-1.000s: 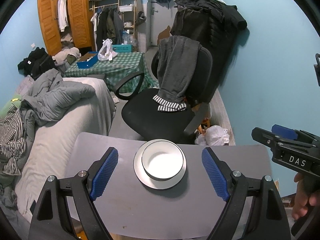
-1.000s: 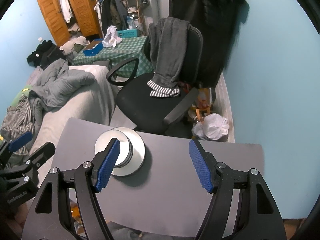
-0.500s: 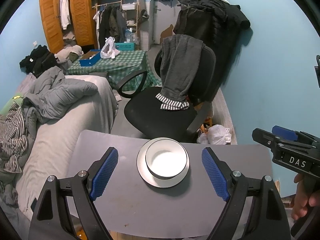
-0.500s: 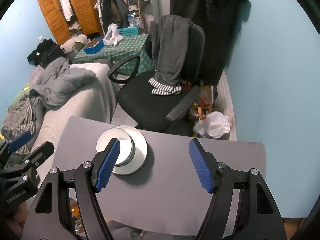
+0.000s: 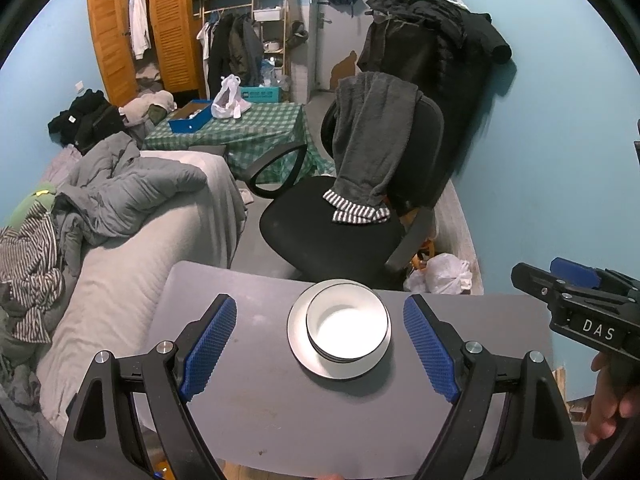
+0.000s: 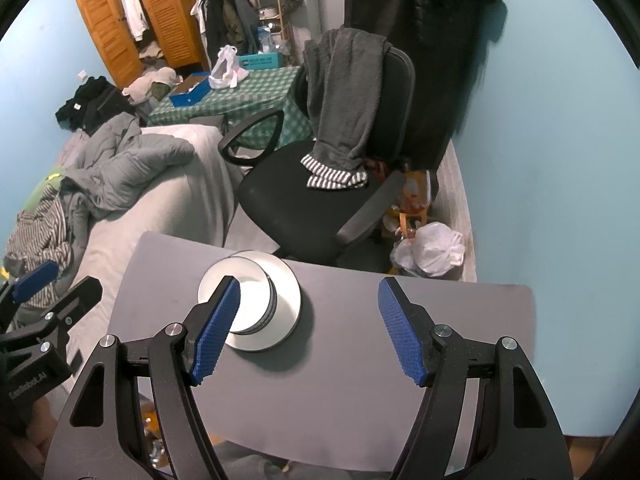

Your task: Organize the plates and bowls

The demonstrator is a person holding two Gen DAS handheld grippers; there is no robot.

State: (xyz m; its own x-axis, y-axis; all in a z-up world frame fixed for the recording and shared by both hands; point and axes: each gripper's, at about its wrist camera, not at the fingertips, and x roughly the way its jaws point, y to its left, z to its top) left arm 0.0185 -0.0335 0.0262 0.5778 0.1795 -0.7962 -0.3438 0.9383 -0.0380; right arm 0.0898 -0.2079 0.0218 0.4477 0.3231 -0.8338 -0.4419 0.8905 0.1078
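left claw (image 5: 319,343): our black frame, blue textured pads, silver screws | right claw (image 6: 309,325): our same black frame, blue pads, silver screws | markings: white "DAS" on our right claw's side, pale lettering on the left's

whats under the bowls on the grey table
A stack of white bowls sits on a white plate, which rests on the grey table. Whether there is more than one plate is hidden by the bowls.

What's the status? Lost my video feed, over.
Left gripper open, empty. Right gripper open, empty. Bowls stacked on plate, grey table. Nothing in the way.
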